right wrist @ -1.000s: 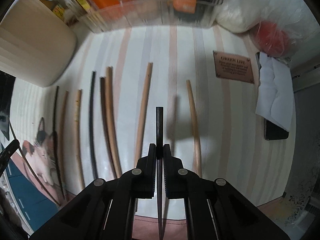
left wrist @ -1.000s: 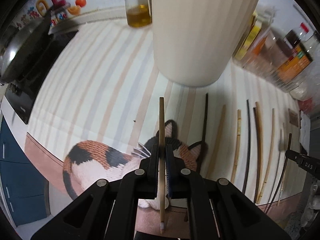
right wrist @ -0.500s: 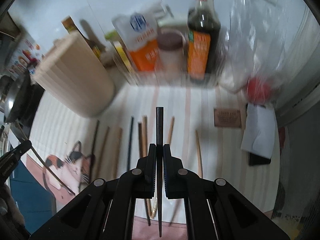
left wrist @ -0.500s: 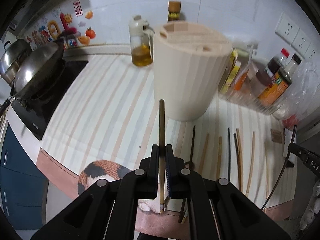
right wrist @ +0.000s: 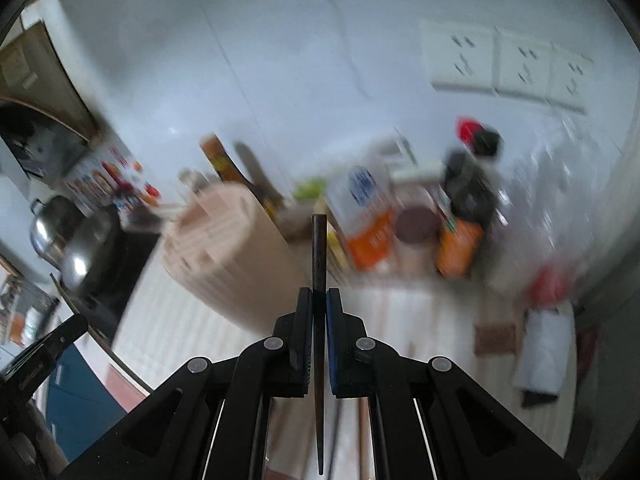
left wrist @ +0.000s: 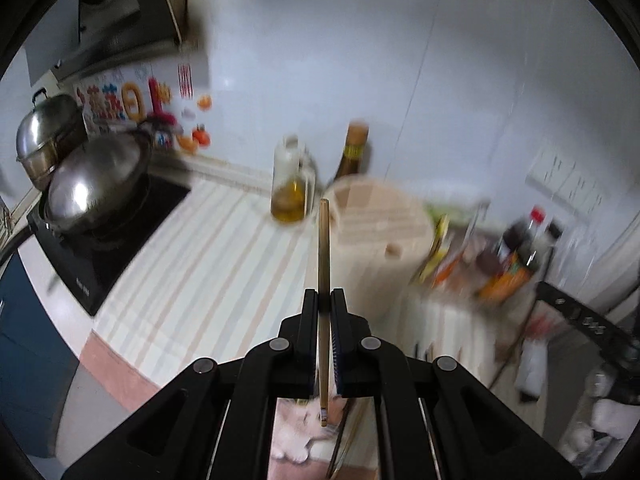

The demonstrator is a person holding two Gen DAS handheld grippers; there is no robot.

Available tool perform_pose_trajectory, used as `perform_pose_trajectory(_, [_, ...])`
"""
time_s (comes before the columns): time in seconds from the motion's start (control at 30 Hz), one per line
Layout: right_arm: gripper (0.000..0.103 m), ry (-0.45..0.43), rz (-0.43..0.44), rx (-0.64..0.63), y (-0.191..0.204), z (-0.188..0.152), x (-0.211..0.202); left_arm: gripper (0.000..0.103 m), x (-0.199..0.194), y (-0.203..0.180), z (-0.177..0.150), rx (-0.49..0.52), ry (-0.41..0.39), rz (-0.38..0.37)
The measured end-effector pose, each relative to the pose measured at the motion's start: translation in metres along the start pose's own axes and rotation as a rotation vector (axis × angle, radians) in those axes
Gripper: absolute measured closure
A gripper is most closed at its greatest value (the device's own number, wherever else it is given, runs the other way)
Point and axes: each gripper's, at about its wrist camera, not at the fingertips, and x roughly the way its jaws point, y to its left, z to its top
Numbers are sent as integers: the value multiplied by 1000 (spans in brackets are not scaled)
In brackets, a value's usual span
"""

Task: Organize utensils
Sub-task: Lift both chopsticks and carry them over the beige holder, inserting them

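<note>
blurred condiment bottles [right wrist: 460, 240], smeared utensil holder [right wrist: 224, 256]

Striped counter [left wrist: 208, 264] carries utensil holder [left wrist: 380, 240], oil bottle [left wrist: 290, 188], seemingly condiments [right wrist: 400, 232].

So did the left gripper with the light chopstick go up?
Yes. The left gripper rose: the holder filled the top before, now its slotted top shows from above.

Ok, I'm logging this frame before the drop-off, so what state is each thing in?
Left claw: shut on light wooden chopstick, lifted off the counter.
Right claw: shut on dark chopstick, lifted too.
Utensil holder: upright, top slots showing no utensils.
Oil bottle: upright, partly full.
Wok: on the stove.
</note>
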Motion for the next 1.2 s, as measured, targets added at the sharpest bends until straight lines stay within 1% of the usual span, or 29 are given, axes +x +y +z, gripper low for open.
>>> perform_pose_trajectory(0.1, [97, -52, 48, -4, 18, 33, 0, 100, -17, -2, 28, -17, -66, -12])
perform_pose_trajectory(0.27, [97, -152, 93, -26, 51, 88, -2, 100, -31, -6, 78, -35, -167, -16])
perform_pose_trajectory(0.37, [97, -208, 107, -29, 68, 121, 0, 99, -25, -8, 107, -52, -201, -13])
perform_pose_trajectory(0.47, [97, -246, 105, -40, 81, 149, 8, 100, -9, -8, 132, -72, -208, -17])
perform_pose_trajectory(0.67, [97, -295, 106, -46, 102, 182, 33, 100, 32, -10, 164, -94, -196, -4])
perform_pose_trajectory(0.87, [97, -307, 124, -21, 107, 205, 63, 100, 70, -11, 177, -104, -163, 6])
perform_pose_trajectory(1.0, [97, -290, 132, -15, 107, 208, 79, 100, 92, -14, 180, -101, -128, 5])
perform_pose_trajectory(1.2, [97, -241, 135, -53, 110, 196, 96, 99, 111, -21, 170, -74, -52, -14])
